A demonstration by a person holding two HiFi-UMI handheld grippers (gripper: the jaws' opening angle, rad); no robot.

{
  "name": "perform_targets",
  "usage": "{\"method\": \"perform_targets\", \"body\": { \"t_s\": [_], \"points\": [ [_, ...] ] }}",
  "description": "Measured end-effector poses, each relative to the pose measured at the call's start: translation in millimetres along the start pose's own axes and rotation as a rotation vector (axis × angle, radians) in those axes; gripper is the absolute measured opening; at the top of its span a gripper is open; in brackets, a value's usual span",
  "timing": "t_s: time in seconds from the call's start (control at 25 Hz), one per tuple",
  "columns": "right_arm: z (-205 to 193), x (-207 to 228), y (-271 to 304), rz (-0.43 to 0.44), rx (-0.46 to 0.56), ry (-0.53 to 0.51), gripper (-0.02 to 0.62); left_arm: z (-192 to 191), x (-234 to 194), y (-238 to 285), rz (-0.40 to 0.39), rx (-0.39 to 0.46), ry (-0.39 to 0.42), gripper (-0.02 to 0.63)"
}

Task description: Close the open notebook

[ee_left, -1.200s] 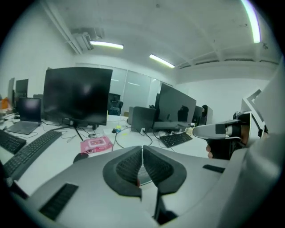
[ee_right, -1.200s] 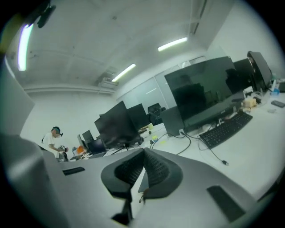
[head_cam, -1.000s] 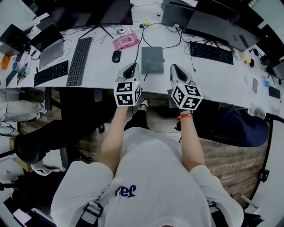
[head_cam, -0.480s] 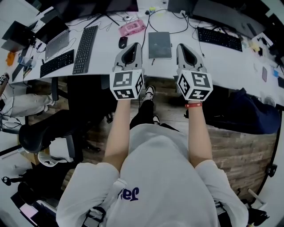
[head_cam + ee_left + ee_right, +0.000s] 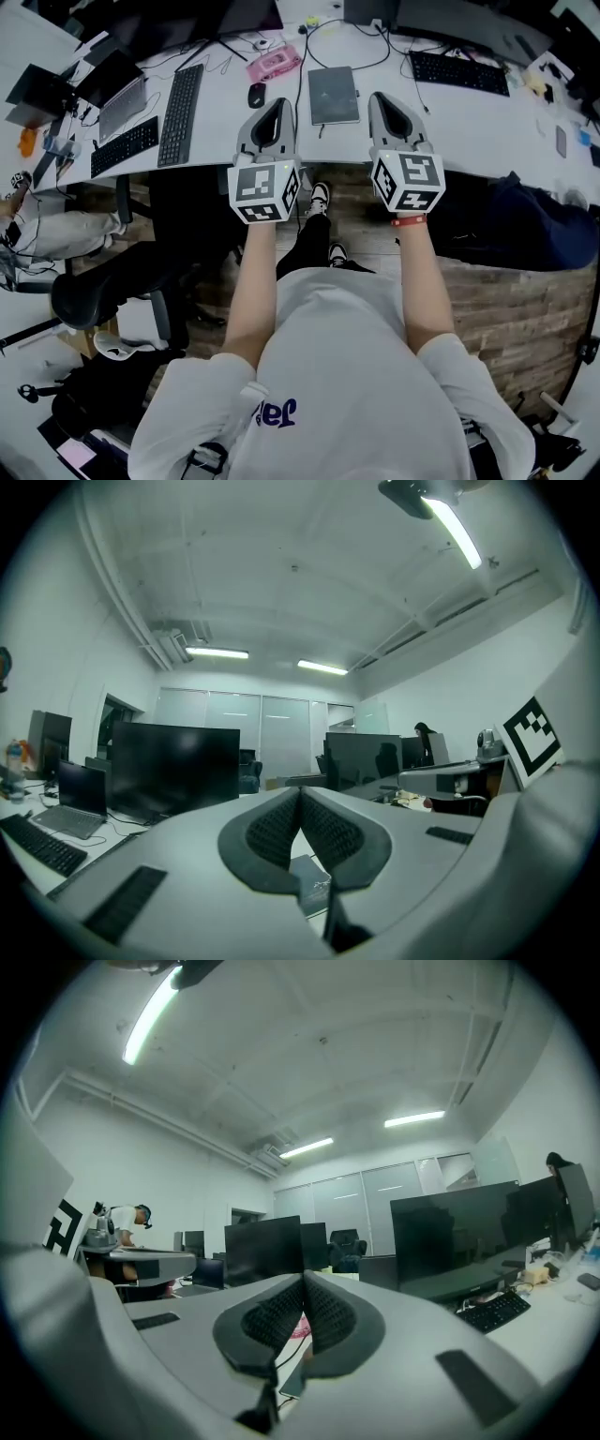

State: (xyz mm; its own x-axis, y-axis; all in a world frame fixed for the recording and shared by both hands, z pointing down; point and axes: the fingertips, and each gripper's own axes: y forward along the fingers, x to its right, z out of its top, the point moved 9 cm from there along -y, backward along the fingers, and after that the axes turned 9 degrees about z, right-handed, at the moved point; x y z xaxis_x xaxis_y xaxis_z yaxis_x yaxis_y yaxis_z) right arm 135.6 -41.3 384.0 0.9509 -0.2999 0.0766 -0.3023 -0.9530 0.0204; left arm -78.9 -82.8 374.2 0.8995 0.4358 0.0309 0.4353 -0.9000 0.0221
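Notebook (image 5: 334,95) lies closed on desk (image 5: 469,122); left tool (image 5: 277,108), right tool (image 5: 382,101) empty.

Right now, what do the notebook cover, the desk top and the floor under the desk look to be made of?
Notebook: dark grey matte cover with no glare; maybe card or faux leather, too small to tell. Desk: white, smooth, even surface, probably laminate. Floor: brown planks with visible seams, wood or a wood-look covering.
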Motion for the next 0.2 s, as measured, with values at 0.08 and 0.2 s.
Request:
{"method": "perform_targets", "body": {
  "t_s": [0.08,0.2],
  "points": [
    [-4,3,7,0.003,-0.013,0.014,0.012,1,-5,5,0.008,-0.008,0.013,0.02],
    [-14,7,20,0.007,-0.048,0.039,0.012,1,-15,11,0.032,-0.021,0.006,0.02]
  ]
}}
